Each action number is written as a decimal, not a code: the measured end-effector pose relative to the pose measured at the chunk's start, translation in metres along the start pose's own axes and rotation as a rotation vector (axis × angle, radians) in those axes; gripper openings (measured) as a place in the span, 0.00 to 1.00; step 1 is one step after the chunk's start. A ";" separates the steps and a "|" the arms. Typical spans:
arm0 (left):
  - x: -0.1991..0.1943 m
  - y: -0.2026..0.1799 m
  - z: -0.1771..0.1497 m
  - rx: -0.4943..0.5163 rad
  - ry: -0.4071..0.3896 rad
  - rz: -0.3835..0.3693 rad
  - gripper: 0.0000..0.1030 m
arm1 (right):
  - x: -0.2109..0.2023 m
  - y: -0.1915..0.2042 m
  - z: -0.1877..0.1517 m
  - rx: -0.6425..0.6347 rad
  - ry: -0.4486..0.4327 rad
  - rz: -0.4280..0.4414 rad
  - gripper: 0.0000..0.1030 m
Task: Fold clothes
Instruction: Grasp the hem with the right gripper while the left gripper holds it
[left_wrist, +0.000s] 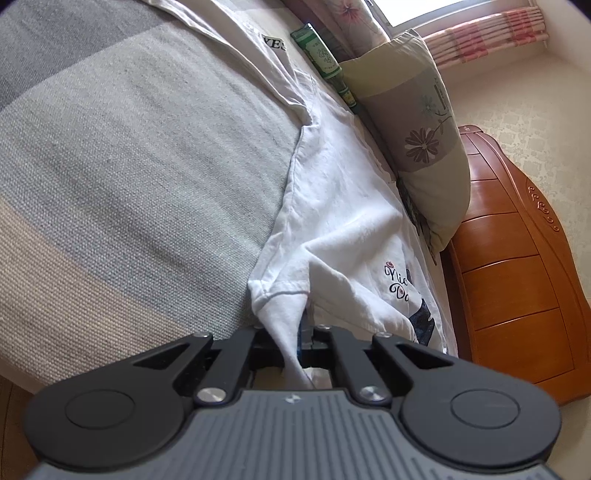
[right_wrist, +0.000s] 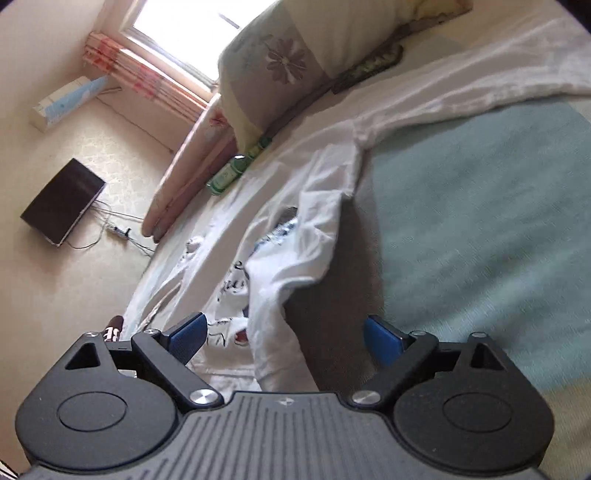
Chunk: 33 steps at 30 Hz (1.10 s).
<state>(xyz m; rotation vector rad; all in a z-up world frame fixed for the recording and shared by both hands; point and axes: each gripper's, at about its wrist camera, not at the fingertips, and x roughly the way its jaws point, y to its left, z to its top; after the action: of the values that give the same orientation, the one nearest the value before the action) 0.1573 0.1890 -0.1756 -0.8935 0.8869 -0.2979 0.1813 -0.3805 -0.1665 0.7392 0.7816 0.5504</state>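
Nearby – pillow (left_wrist: 417, 140), green bottle (left_wrist: 325, 61)

Bed (left_wrist: 129, 166) covered by a woven spread in grey, green and beige bands. Lying on it: a white printed T-shirt (left_wrist: 343, 206) along the spread's far edge; a floral pillow (left_wrist: 417, 140) at the headboard corner; a green patterned flat item (left_wrist: 325, 59) beside the pillow.

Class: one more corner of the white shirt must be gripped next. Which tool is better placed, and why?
Right. The right tool is open with shirt cloth between its pads; the left tool is shut on the shirt already.
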 end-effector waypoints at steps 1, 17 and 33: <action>0.000 0.001 0.000 -0.004 0.000 -0.002 0.02 | 0.006 -0.002 0.002 0.002 0.013 0.032 0.96; -0.005 -0.011 0.002 -0.011 -0.016 0.005 0.00 | -0.016 -0.022 -0.018 0.150 -0.060 0.014 0.10; -0.035 -0.035 -0.010 0.033 0.025 -0.046 0.00 | -0.051 0.003 -0.015 0.095 -0.003 -0.153 0.09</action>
<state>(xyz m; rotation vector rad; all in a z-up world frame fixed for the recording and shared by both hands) 0.1320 0.1822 -0.1326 -0.8819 0.8833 -0.3634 0.1389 -0.4077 -0.1493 0.7608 0.8578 0.3760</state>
